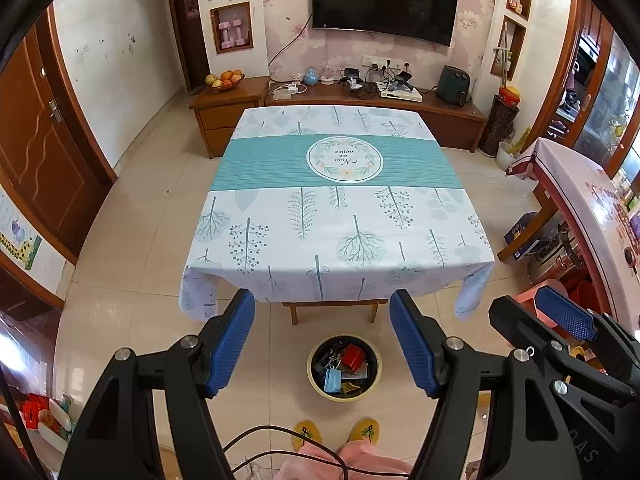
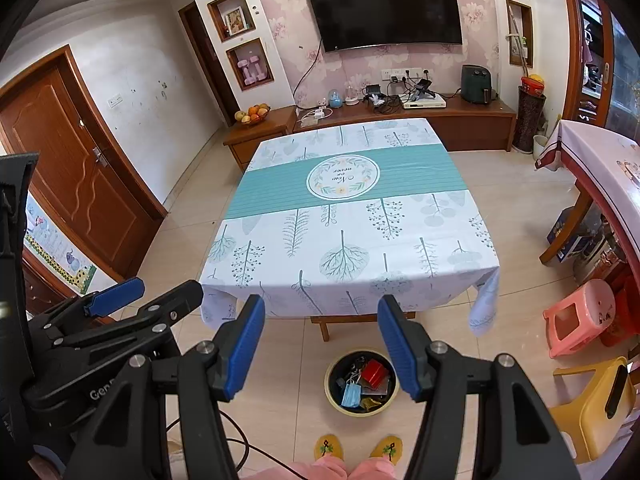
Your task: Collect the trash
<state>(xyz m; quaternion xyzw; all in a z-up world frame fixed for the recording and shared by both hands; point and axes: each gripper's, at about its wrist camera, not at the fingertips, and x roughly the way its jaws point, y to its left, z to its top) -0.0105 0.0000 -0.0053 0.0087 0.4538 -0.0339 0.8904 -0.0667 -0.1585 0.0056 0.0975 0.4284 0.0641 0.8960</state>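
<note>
Two tongs: left gripper [image 1: 322, 344] and right gripper [image 2: 322, 346] both released, nothing between their blue pads.
Trash: heaped in the bin [image 1: 344, 368], a blue mask [image 1: 331, 380] and red box [image 1: 353, 356] on top.
Bin: on the floor before the table [image 1: 340, 200], just ahead of the slippers [image 1: 336, 434].
Bearing: bin lies below and ahead of both tongs, about equally near.
Table: nothing on its cloth.
Judgement: collecting looks done.

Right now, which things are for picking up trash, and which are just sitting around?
For the trash job:
- bin
- blue face mask and red box inside it
- left gripper, right gripper, both open

Just sitting around:
- TV
- fruit bowl
- pink stool
</note>
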